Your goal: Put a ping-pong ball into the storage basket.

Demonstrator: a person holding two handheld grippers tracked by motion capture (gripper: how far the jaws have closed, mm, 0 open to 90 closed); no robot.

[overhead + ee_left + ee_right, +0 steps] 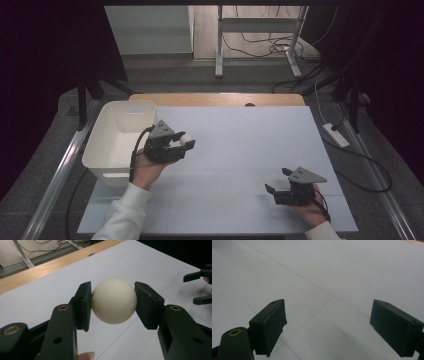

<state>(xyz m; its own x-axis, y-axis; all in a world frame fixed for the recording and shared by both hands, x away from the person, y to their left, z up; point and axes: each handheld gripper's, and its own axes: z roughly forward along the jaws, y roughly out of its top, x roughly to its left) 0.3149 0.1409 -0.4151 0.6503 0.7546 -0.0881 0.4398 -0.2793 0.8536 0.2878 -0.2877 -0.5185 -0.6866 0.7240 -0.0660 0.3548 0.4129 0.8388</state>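
Left hand-held gripper [183, 143]: clamped on the ball, 1 pad each side, pressing it at its widest part. Held up off the surface, just right of the bin's near corner in the high view.
Ball [114, 300]: cream-white, round, smooth. Sits between the 2 black pads in the left gripper view, touching both; a faint brownish mark where it meets the left pad [83, 305].
Ball, high view [186, 138]: small pale dot at the tip of the left hand-held gripper, over the white sheet, close to the bin but outside it.
Left hand [145, 167]: under the gripper body, white sleeve [122, 212] coming in from the bottom edge. A fingertip [86, 355] peeks in at the bottom of the left gripper view.
Right hand-held gripper [279, 180]: jaws wide, nothing between them. Low at the near right of the surface, well apart from the ball. The right gripper view looks past both pads [270, 326] at bare sheet w/ thin seam lines.
Bin [102, 150]: white, rectangular, open top, at the left edge of the surface; inside looks bare as far as I can see.
Surface [250, 140]: pale white-blue sheet, wooden strip [215, 99] along the far edge.
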